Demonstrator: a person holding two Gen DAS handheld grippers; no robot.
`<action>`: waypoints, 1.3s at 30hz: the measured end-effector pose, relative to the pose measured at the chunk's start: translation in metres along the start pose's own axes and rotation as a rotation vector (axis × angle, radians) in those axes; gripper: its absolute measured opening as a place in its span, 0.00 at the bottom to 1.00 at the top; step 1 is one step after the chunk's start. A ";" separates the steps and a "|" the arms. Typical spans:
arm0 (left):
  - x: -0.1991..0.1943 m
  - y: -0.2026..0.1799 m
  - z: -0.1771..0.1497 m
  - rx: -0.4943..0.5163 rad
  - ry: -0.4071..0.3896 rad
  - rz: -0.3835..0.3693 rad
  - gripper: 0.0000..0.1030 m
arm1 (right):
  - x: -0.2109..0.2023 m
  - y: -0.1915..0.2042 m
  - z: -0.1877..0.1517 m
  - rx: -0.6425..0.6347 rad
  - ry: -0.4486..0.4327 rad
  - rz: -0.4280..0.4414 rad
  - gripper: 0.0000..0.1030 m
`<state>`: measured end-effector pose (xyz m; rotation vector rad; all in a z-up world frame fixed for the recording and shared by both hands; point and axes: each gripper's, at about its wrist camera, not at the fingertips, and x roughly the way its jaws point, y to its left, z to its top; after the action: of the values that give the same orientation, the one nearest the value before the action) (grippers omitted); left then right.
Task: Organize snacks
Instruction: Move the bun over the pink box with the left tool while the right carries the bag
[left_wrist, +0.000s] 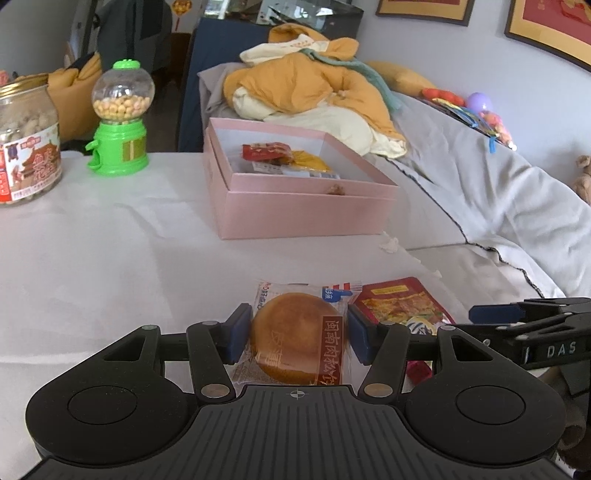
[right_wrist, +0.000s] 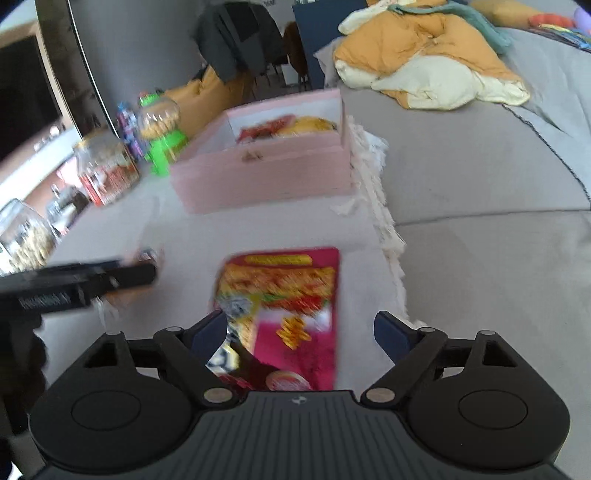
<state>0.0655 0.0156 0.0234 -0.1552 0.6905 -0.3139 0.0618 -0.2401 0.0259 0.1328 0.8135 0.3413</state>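
Observation:
A round golden pastry in a clear wrapper (left_wrist: 295, 332) sits between the blue pads of my left gripper (left_wrist: 300, 336), which press on both its sides just above the white tablecloth. To its right lies a red snack packet (left_wrist: 402, 301). In the blurred right wrist view my right gripper (right_wrist: 301, 330) hovers over that red packet (right_wrist: 291, 280) with its jaws wide apart and not touching it. Farther back stands an open pink box (left_wrist: 306, 210) holding a red packet and a yellow snack.
A peanut jar (left_wrist: 27, 147) and a green candy dispenser (left_wrist: 120, 122) stand at the table's far left. A glass jar (right_wrist: 22, 236) shows at the left edge. A grey-covered sofa (left_wrist: 498, 206) with heaped yellow clothing (left_wrist: 314, 88) borders the table's right side.

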 end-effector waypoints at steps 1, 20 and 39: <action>-0.001 0.000 0.000 -0.001 -0.001 0.002 0.59 | 0.001 0.005 0.001 -0.006 0.000 0.003 0.85; -0.007 0.003 -0.003 -0.006 -0.008 0.007 0.59 | -0.002 0.058 0.005 -0.276 -0.032 -0.157 0.59; 0.073 0.041 0.148 -0.225 -0.239 -0.077 0.57 | -0.005 0.057 0.043 -0.233 -0.121 -0.129 0.58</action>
<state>0.2243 0.0356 0.0824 -0.4277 0.4822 -0.2853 0.0759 -0.1877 0.0731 -0.1159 0.6536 0.3011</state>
